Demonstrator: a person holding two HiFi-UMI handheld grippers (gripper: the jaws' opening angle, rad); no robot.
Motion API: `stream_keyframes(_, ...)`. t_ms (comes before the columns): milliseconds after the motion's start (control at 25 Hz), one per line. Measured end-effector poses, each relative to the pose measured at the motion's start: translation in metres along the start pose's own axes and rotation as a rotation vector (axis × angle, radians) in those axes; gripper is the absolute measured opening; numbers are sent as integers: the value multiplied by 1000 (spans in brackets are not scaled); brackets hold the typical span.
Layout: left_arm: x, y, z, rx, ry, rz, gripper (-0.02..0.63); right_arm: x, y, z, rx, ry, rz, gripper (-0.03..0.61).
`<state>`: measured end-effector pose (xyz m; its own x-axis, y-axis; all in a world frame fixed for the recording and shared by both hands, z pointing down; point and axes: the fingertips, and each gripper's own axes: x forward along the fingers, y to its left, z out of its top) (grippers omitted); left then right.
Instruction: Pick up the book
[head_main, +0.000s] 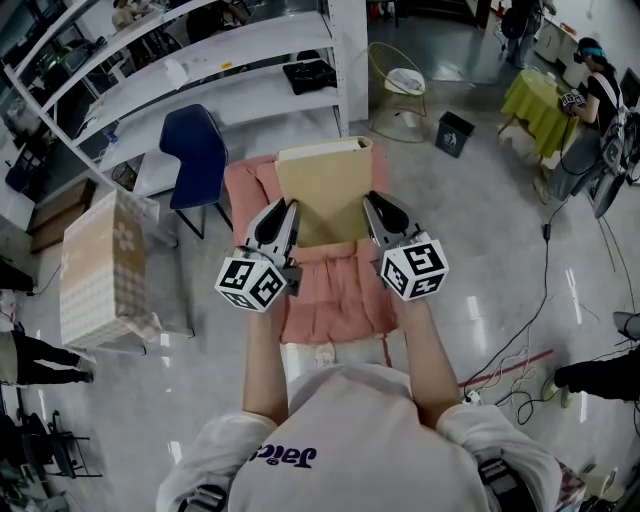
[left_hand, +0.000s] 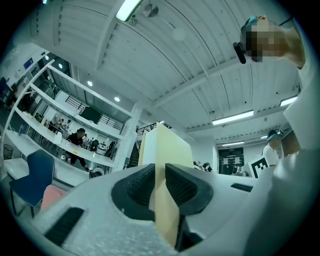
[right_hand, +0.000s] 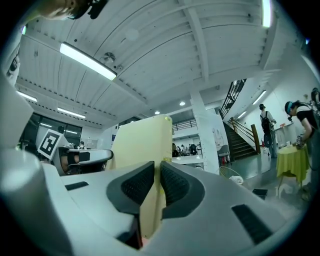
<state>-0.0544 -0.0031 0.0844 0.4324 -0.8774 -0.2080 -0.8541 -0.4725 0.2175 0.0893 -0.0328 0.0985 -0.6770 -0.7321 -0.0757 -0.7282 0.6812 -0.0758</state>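
Observation:
A thick book with a plain tan cover (head_main: 322, 192) is held up flat above the pink cloth (head_main: 335, 300), its pale page edges facing away from me. My left gripper (head_main: 283, 215) is shut on its left edge and my right gripper (head_main: 374, 212) on its right edge. In the left gripper view the dark ribbed pads (left_hand: 142, 186) press on both faces of the book (left_hand: 167, 150), which rises cream-coloured in front of the ceiling. The right gripper view shows the same: the book (right_hand: 142, 145) is clamped in my right gripper (right_hand: 157, 186), with the left gripper's marker cube beyond it.
Beneath the book is a small table draped in pink cloth. A blue chair (head_main: 195, 150) and white shelving (head_main: 200, 60) stand to the left, with a patterned box (head_main: 105, 265) nearer. A wire chair (head_main: 400, 85), black bin (head_main: 455, 132), green-covered table (head_main: 540, 105) and floor cables (head_main: 520, 350) lie right.

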Motion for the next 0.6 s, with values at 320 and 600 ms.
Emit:
stream_keyframes(320, -2, 2, 0, -7, -3, 5, 65, 1, 2, 3, -14, -2, 7, 40)
stream_keyframes(600, -6, 6, -3, -8, 5, -3, 60, 3, 6, 1, -17, 3, 2, 34)
